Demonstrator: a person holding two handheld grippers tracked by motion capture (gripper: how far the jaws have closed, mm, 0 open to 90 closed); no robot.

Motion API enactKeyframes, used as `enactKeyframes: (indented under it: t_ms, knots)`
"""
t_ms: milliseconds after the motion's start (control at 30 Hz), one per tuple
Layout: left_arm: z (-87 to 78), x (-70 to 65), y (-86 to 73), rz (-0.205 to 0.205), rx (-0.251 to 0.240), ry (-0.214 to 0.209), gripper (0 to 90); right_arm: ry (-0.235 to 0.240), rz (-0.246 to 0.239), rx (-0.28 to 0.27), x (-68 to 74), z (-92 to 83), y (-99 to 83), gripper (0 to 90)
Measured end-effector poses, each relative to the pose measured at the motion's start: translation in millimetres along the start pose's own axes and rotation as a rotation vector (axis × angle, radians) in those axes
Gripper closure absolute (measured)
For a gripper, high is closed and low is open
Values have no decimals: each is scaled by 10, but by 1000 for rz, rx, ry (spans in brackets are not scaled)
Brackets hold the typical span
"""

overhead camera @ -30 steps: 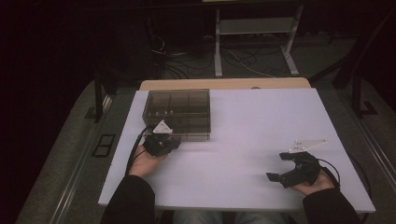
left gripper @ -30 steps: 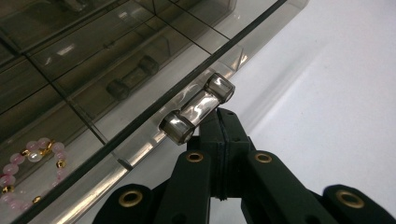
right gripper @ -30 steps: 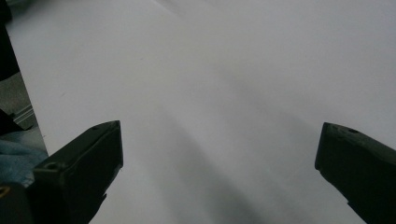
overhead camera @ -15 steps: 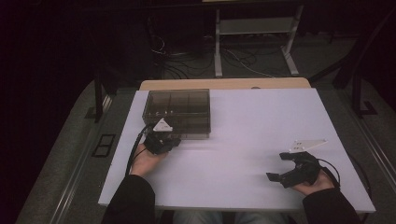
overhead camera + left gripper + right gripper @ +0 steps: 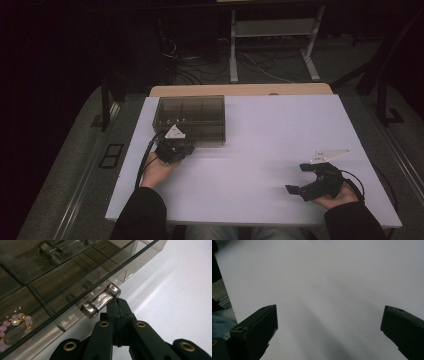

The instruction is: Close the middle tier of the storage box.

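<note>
I have one smoky clear box (image 5: 191,120) on the white bench (image 5: 260,150), sitting at the far left, its lid down. Through the lid I count six compartments, in two rows of three. In the left gripper view one compartment holds a small cluster of pink beads (image 5: 15,322) with gold links. The box front carries one clear latch tab (image 5: 100,301).

My left hand-held gripper (image 5: 117,305) sits at the near edge of the box with its jaws pressed together, the tips touching that latch tab from the bench side; I cannot tell whether anything is pinched between them. The box wall rises directly ahead of it.

My right hand-held gripper (image 5: 301,179) rests near the right, near corner of the bench, well apart from the box, jaws spread wide over bare white surface (image 5: 332,290) with nothing between them.

Beyond the far edge, a white frame (image 5: 272,45) and loose cables (image 5: 200,65) lie on the dark floor.
</note>
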State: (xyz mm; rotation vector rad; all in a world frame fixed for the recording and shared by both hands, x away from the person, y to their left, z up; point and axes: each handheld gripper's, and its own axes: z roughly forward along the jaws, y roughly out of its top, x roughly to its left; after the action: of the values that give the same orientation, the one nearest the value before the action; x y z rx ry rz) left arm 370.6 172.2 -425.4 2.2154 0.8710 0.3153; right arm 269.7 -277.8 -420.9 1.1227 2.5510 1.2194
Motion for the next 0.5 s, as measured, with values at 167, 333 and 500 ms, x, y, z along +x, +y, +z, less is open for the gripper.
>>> enactKeyframes:
  t_ms: [167,333,500]
  knots:
    - [9,9,14,2,-4,2,888,-1,2,1,5,-2,-1,4]
    - [17,2,34,3,-8,4,889,-1,3,-2,6,-4,-3,4]
    - [26,5,48,3,-11,7,889,-1,1,-1,6,-5,-5,4]
